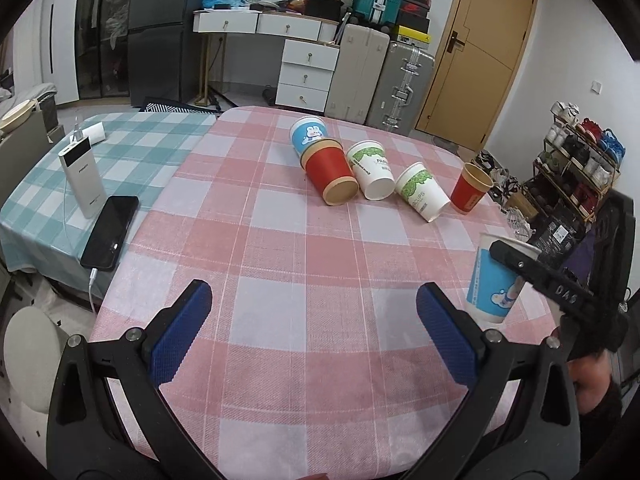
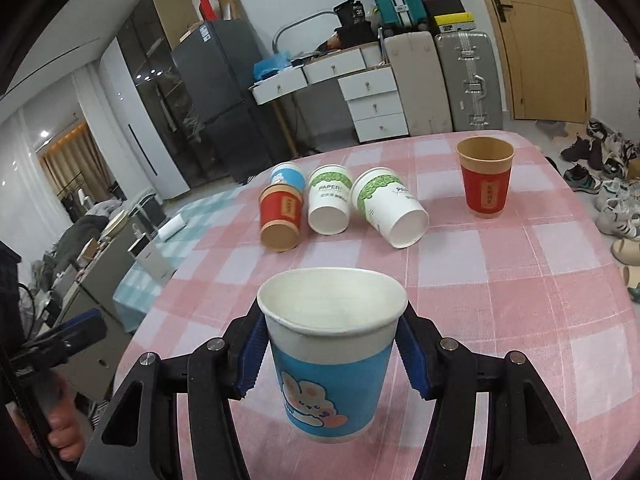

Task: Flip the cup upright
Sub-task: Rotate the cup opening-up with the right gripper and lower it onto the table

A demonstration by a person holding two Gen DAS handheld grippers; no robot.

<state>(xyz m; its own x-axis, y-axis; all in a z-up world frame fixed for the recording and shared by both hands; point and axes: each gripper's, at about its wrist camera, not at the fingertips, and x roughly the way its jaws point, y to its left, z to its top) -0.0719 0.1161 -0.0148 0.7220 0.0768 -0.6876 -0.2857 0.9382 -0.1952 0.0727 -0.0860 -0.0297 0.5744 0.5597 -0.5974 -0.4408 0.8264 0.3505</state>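
Blue cup [image 2: 330, 364]: stands up on the bench [image 2: 500, 300], near the upright red cup [image 2: 485, 178].
Right hand-held gripper [image 2: 331, 354]: squeezes the blue cup.
Left hand-held gripper [image 1: 314, 330]: wide apart, holds nothing.
Risk: pulling away too fast may tip the cup.

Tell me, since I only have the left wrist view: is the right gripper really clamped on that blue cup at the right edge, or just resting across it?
Observer: Clamped. The right wrist view shows the right gripper with its blue pads pressed against opposite sides of the blue rabbit cup, just below the rim.
Operator: Is anything inside the cup?
Observer: No. That view looks down into the open mouth, and only the bare white inner wall shows.
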